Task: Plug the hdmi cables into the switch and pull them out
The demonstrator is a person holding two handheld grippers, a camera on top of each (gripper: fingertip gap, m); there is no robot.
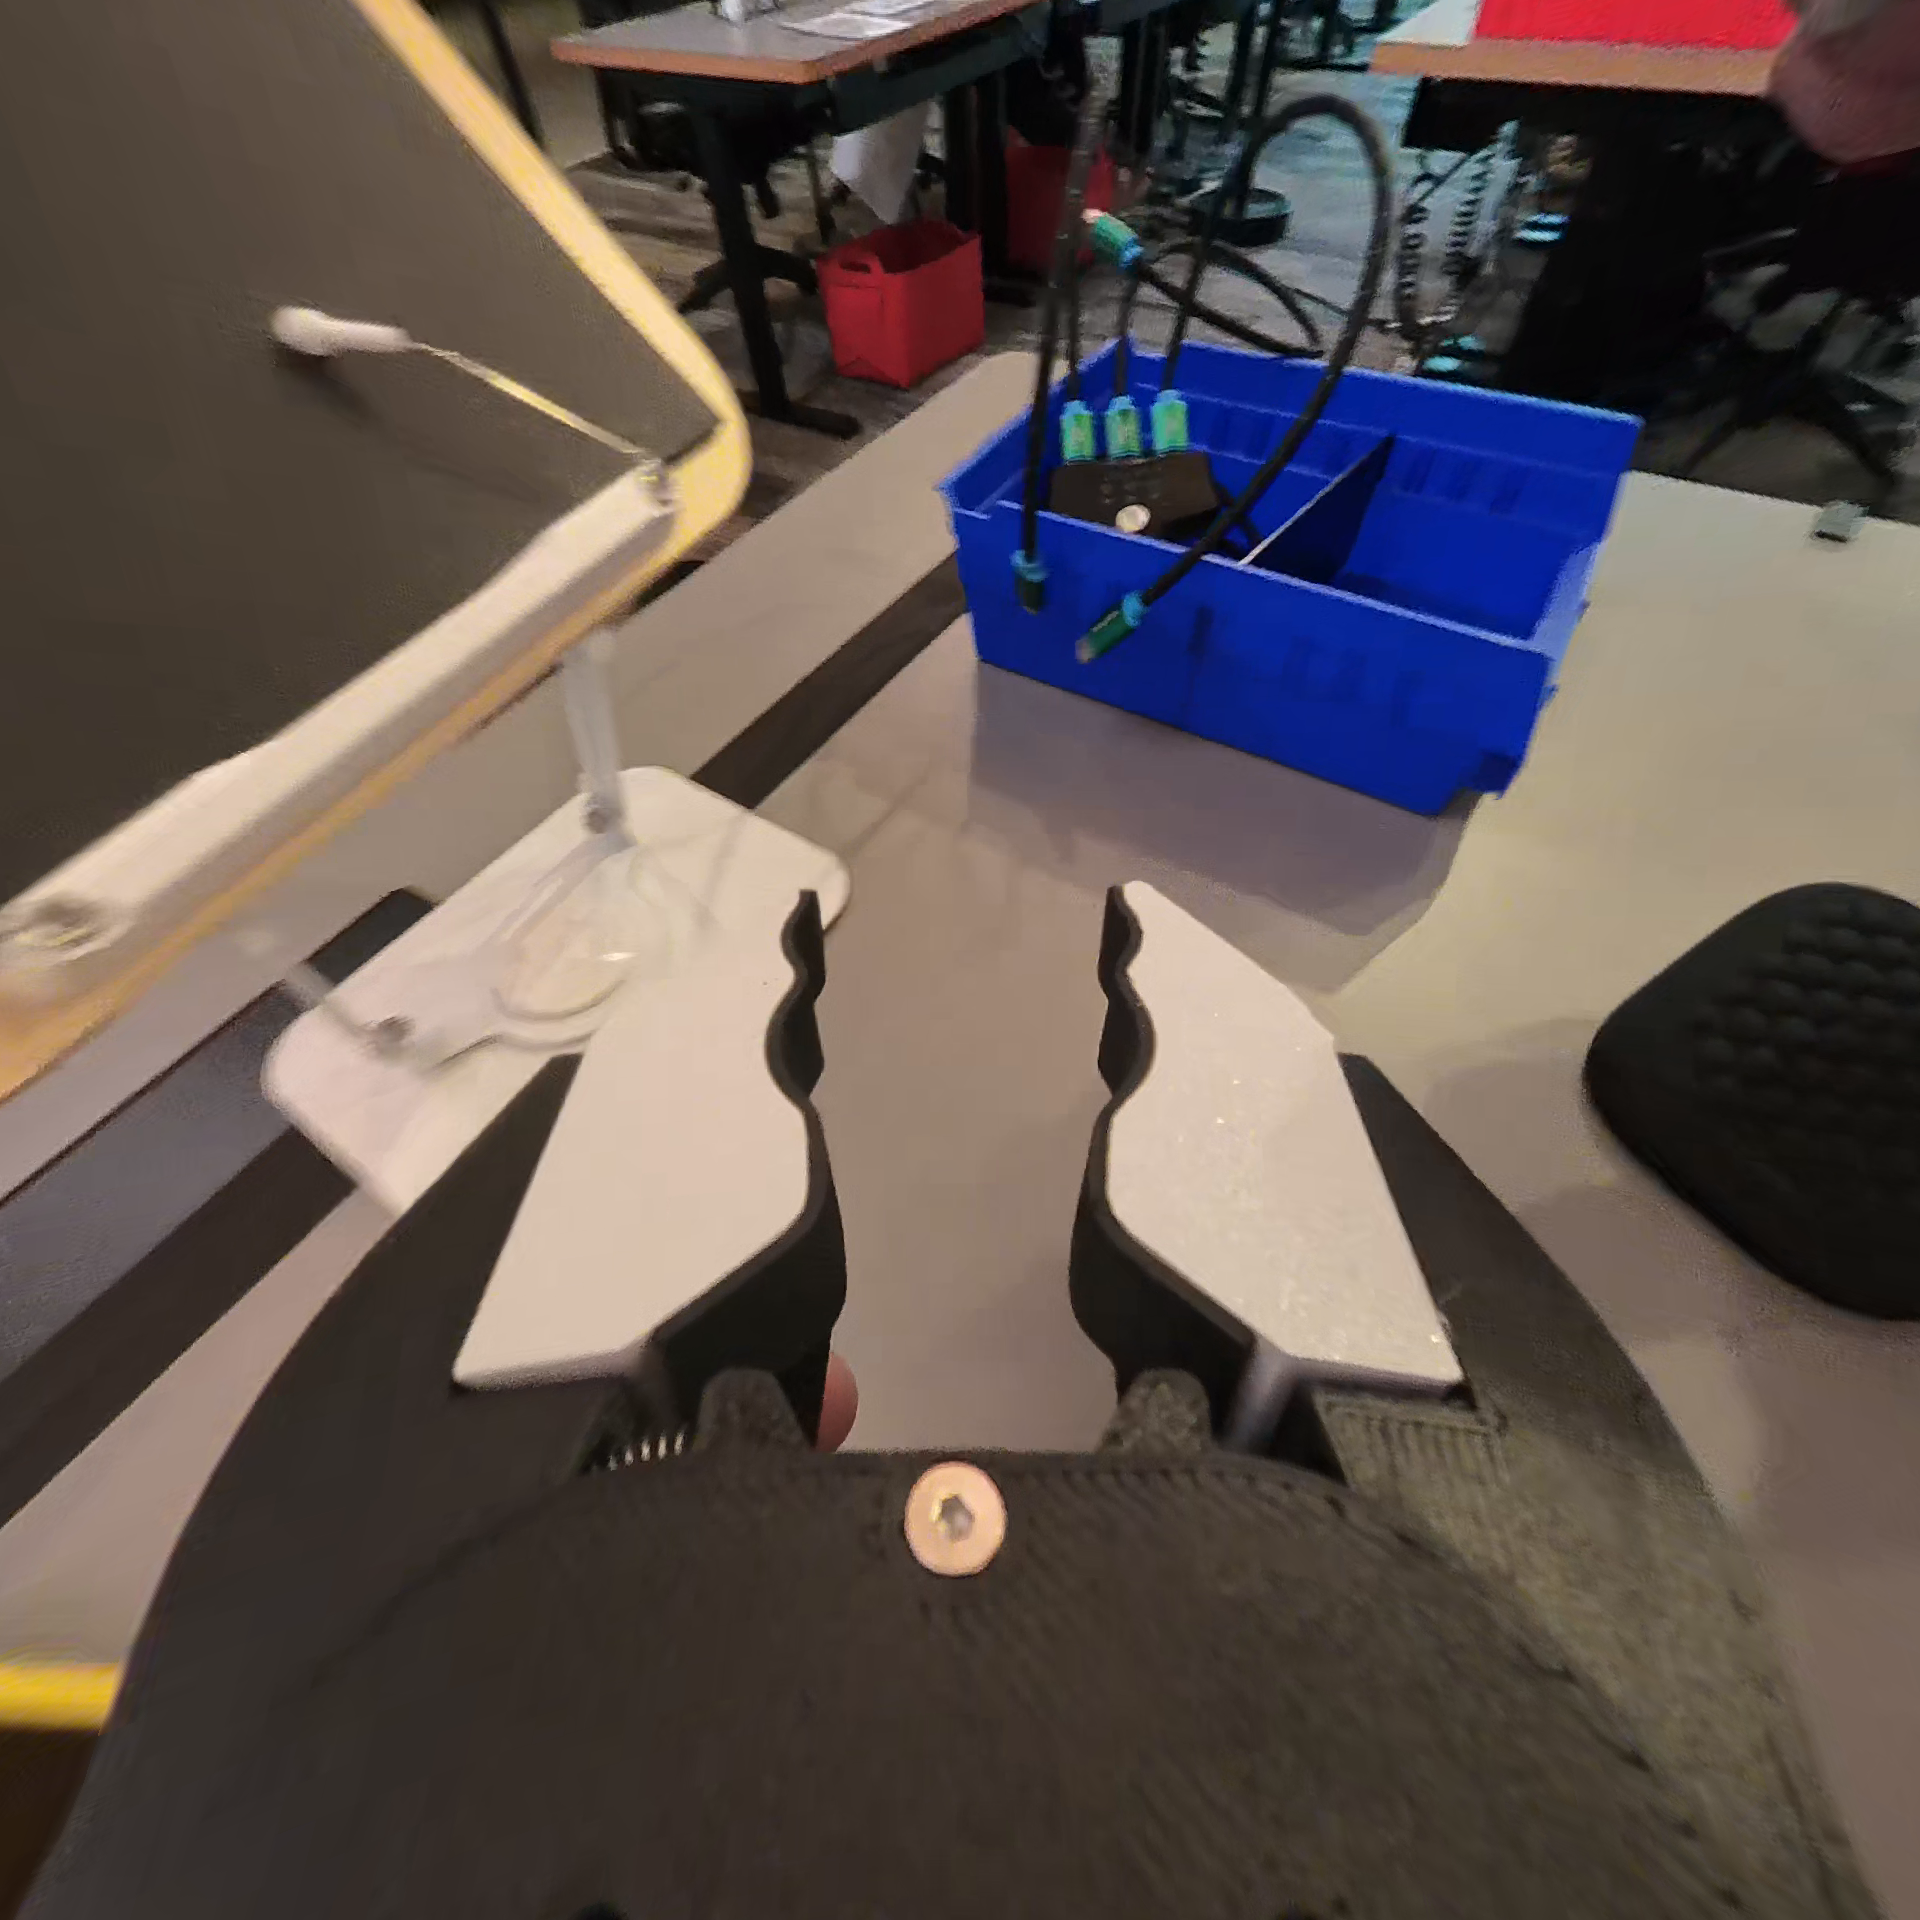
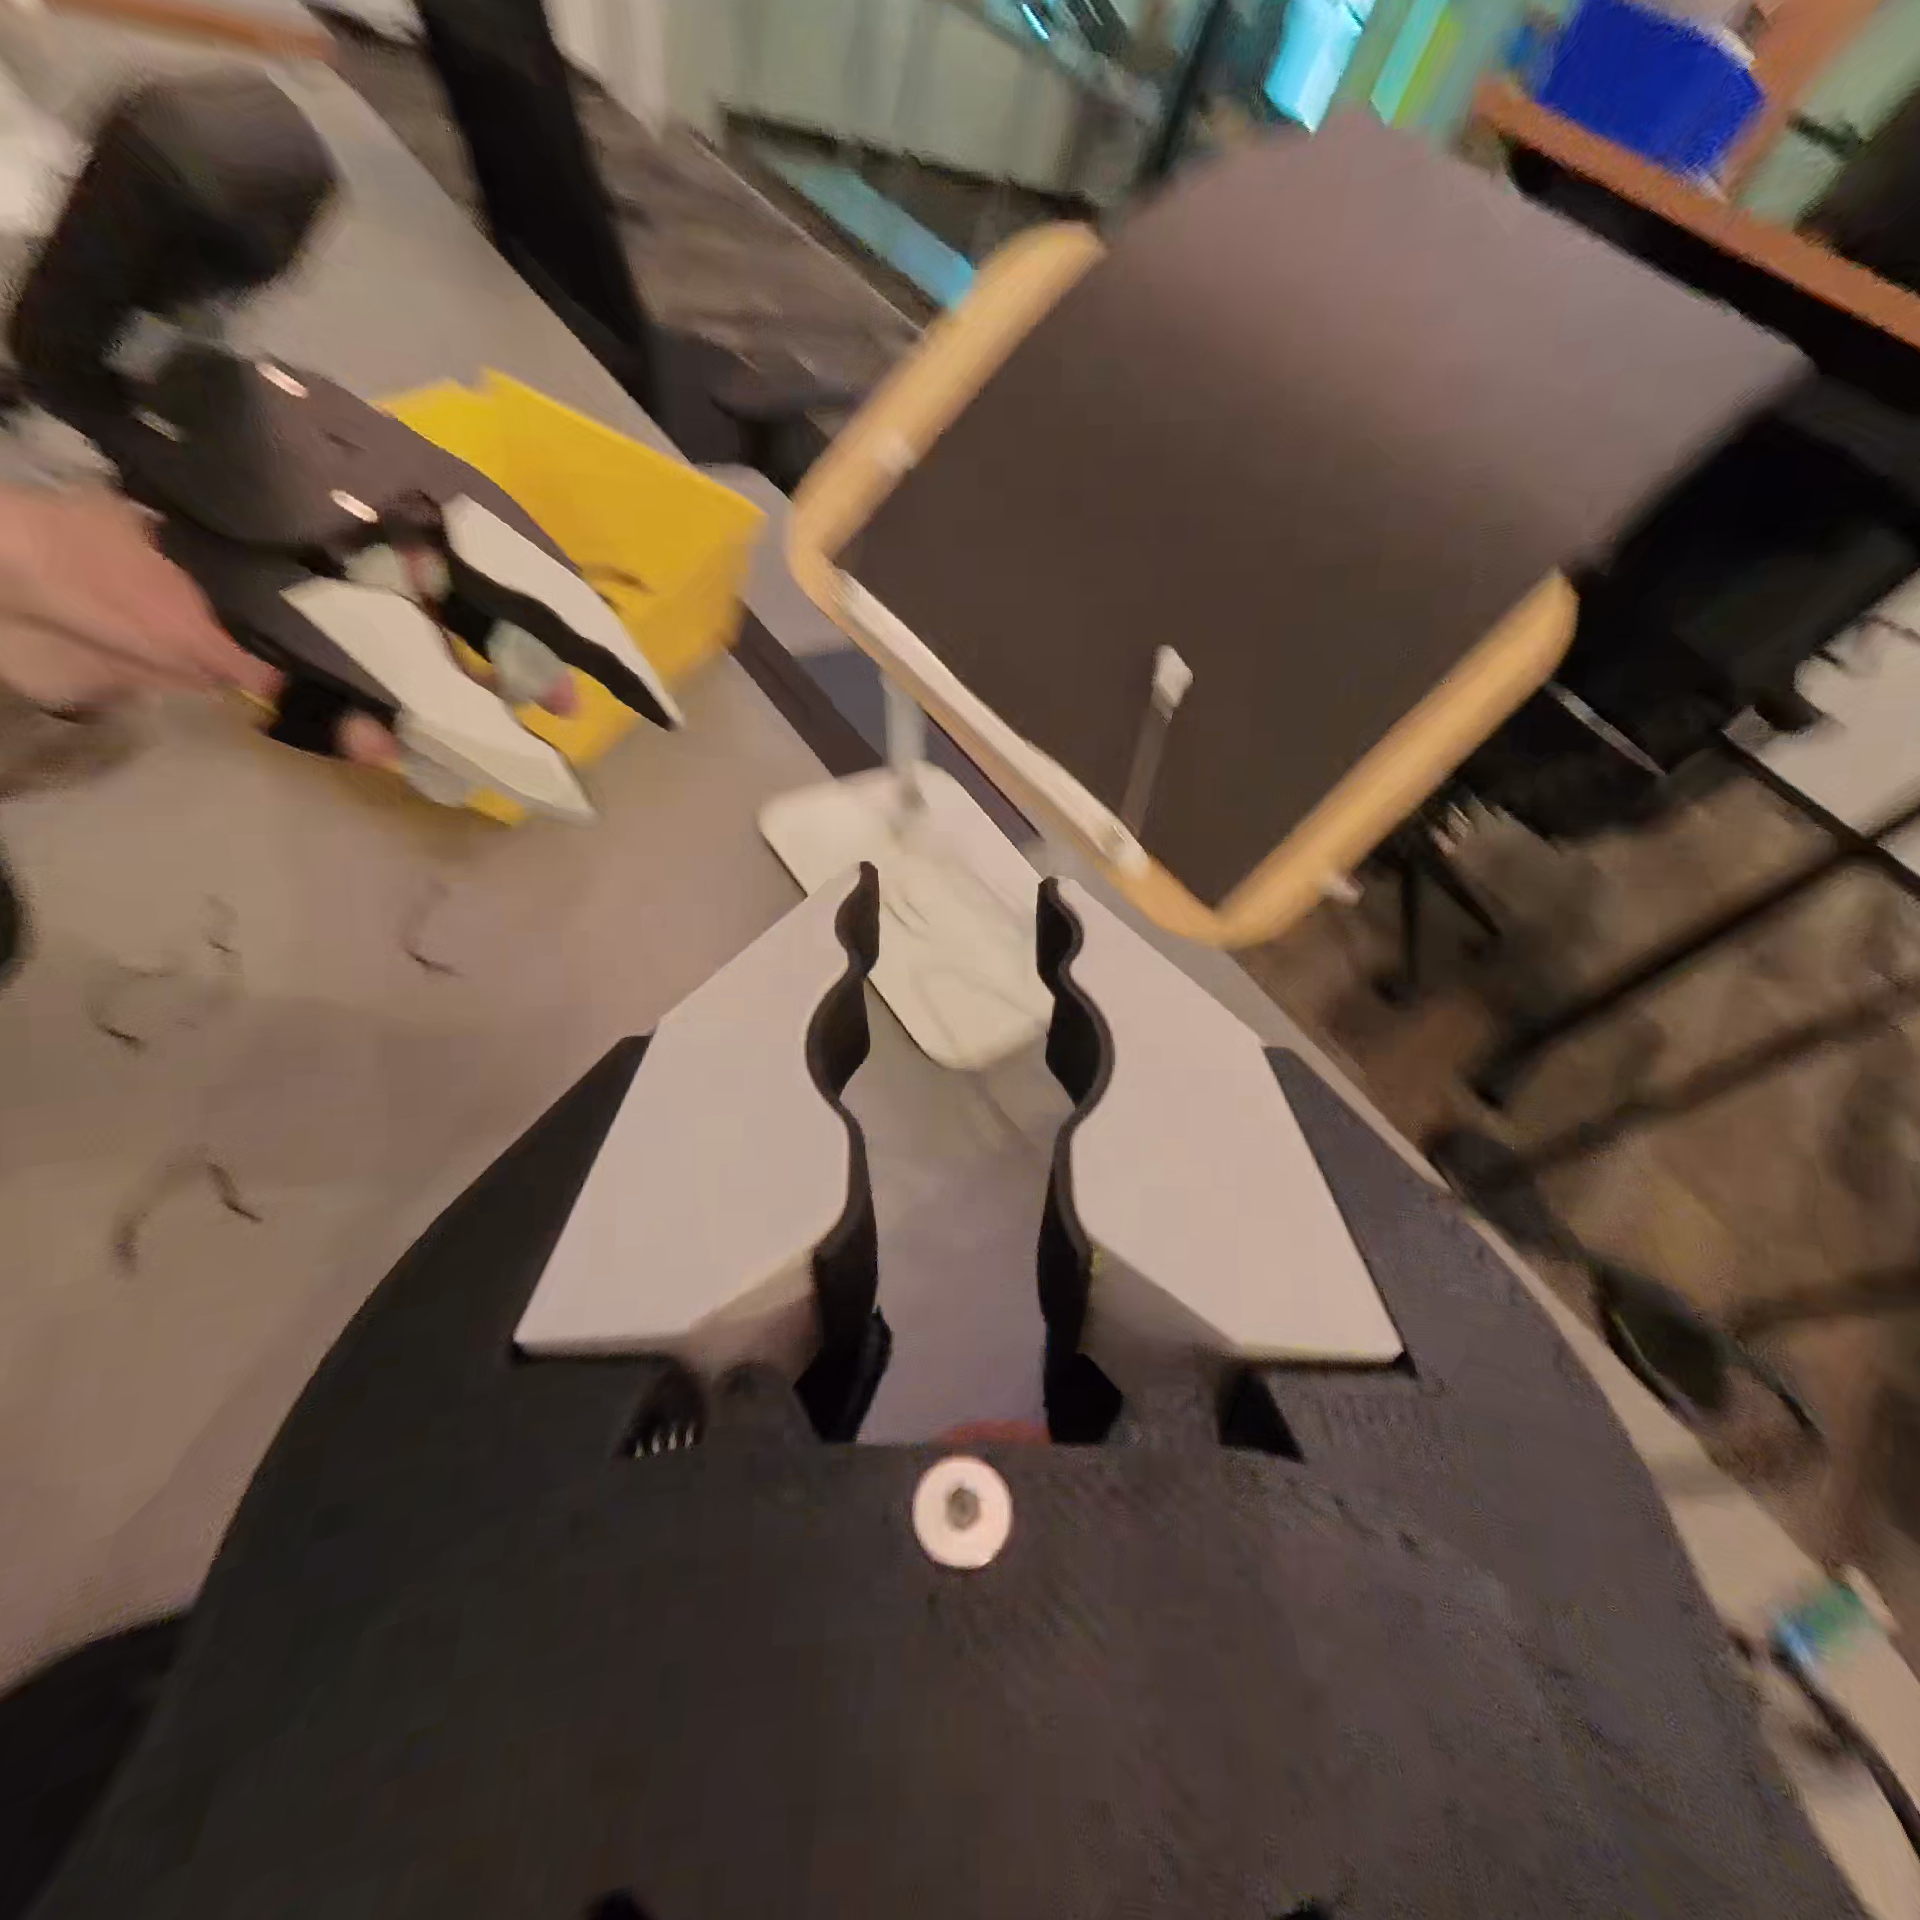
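Observation:
In the left wrist view a black HDMI switch [image 1: 1132, 490] lies inside a blue bin [image 1: 1299, 665] on the grey table. Three black cables with green plugs [image 1: 1122, 426] stand plugged into its far side. Their loose green ends hang over the bin's front wall [image 1: 1103, 634] and one hangs in the air above [image 1: 1117, 241]. My left gripper [image 1: 961, 904] is open and empty, well short of the bin. My right gripper [image 2: 956, 891] is open and empty, facing a framed panel; the switch does not show in its view. The left gripper [image 2: 623, 764] shows there too, held by a hand.
A black panel with a yellow frame [image 1: 312, 416] on a white stand [image 1: 665, 904] is close on the left; it also shows in the right wrist view [image 2: 1299, 499]. A black padded rest [image 1: 1766, 1091] lies to the right. A yellow bin [image 2: 623, 499] sits on the table. A red bin [image 1: 904, 301] stands on the floor. Across from one pair of fingers to the other is roughly 20 cm.

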